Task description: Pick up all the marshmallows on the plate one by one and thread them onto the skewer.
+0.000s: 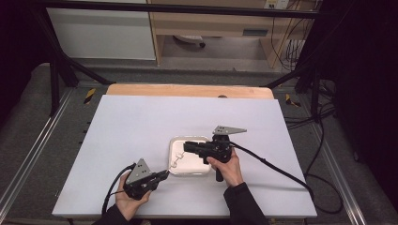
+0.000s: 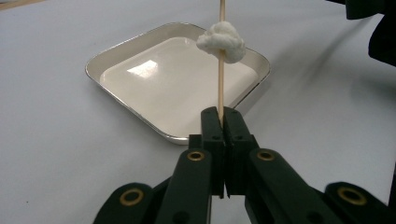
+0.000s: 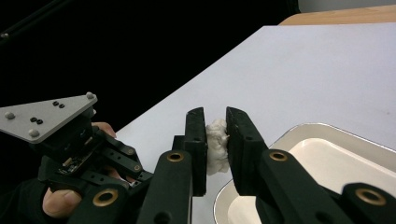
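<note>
A person stands at a white worktop (image 1: pixel 141 122) with a hand-held gripper in each hand. The left gripper (image 2: pixel 223 122) has its fingers pressed together on the lower end of a thin wooden skewer (image 2: pixel 220 88), which it holds out over a shallow metal tray (image 2: pixel 140 42). A soft white lump (image 2: pixel 222 41), perhaps marshmallow or dough, sits speared partway up the skewer, above the tray's far corner. The right gripper (image 3: pixel 215 135) reaches in from the 3 o'clock side of the tray, and its fingers (image 3: pixel 196 135) pinch that lump from both sides.

The step in hand looks like drawing the lump along or off the skewer. To do it well, I would judge that the left hand should keep the skewer steady and firmly clamped, while the right hand pulls straight along the stick's line, not sideways, so the thin wood does not bend or snap. A light squeeze should do, since the lump looks soft and could tear or smear. Staying over the tray would catch anything that drops.

From above, the tray (image 1: pixel 189 139) sits near the worktop's middle, the left gripper (image 1: pixel 164 176) at its 8 o'clock and the right gripper (image 1: pixel 187 146) above it, though the lump is too small there to read. The left gripper view makes the skewer and the clamped grip plain. The right gripper view gives the pinch on the lump, with the left hand (image 3: pixel 70 196) beyond.
</note>
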Demonstrator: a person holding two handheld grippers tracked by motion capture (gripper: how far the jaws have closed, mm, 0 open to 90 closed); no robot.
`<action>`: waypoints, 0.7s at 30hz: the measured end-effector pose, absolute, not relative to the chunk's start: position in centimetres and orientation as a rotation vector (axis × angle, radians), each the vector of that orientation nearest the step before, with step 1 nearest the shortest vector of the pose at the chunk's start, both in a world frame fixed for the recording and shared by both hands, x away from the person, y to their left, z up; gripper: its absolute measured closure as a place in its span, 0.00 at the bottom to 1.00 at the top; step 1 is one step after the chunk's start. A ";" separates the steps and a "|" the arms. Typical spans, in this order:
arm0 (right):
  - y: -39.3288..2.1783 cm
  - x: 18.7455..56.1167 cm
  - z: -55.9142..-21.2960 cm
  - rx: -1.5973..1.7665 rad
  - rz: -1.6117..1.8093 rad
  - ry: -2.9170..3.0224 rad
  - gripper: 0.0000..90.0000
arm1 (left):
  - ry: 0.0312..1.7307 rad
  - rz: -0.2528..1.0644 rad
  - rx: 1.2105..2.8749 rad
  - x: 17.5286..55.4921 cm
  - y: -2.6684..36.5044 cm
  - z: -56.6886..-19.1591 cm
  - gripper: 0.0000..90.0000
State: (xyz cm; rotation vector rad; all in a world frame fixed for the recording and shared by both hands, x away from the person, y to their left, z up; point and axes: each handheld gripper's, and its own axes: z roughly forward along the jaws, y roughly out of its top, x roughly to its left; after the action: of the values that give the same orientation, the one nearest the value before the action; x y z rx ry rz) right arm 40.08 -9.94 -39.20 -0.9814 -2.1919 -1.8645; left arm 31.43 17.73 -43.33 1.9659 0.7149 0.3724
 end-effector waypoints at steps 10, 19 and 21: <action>-9.5 39.9 -39.7 -0.983 -1.878 -2.158 0.89 | 0.723 0.370 1.979 31.2 17.5 -43.4 0.99; -9.2 39.7 -40.2 -0.975 -1.873 -2.138 0.90 | 0.716 0.368 1.987 31.2 17.4 -43.4 0.99; -9.2 39.7 -40.3 -0.974 -1.864 -2.136 0.90 | 0.712 0.370 1.988 31.2 17.5 -43.4 0.99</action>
State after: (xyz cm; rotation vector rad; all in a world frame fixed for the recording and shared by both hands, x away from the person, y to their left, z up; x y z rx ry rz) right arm 39.72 -9.16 -40.31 -0.9741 -2.1358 -1.8645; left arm 31.20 17.50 -43.41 1.9879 0.7120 0.3701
